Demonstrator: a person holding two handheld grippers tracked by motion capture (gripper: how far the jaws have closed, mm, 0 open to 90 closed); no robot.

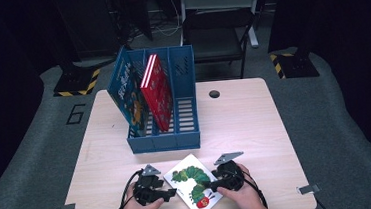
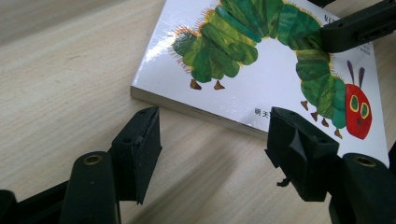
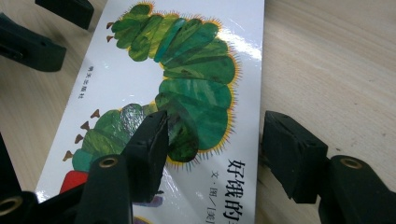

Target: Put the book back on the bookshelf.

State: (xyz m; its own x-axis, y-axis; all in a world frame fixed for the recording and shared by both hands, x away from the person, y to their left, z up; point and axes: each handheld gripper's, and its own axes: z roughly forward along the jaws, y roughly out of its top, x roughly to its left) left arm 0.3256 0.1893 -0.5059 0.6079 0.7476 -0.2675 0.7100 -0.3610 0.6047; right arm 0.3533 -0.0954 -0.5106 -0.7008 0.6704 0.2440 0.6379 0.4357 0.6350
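A white picture book with a green caterpillar [image 1: 192,184] lies flat near the table's front edge, between my two grippers. In the high view my left gripper [image 1: 169,191] sits at the book's left edge and my right gripper [image 1: 209,185] at its right edge. In the left gripper view the left gripper [image 2: 217,140] is open, with the book [image 2: 261,79] lying just ahead of it and its near edge facing the jaws. My right gripper [image 3: 212,140] is open too. One jaw hovers over the book's cover [image 3: 196,79] and the other over bare wood, with the book's edge between them.
A blue three-slot file rack [image 1: 164,141] stands mid-table. A blue book [image 1: 127,91] leans in its left slot, and a red book [image 1: 155,92] stands in the middle slot. The wooden table [image 1: 255,124] has a cable hole [image 1: 214,93]. A chair [image 1: 218,36] stands behind.
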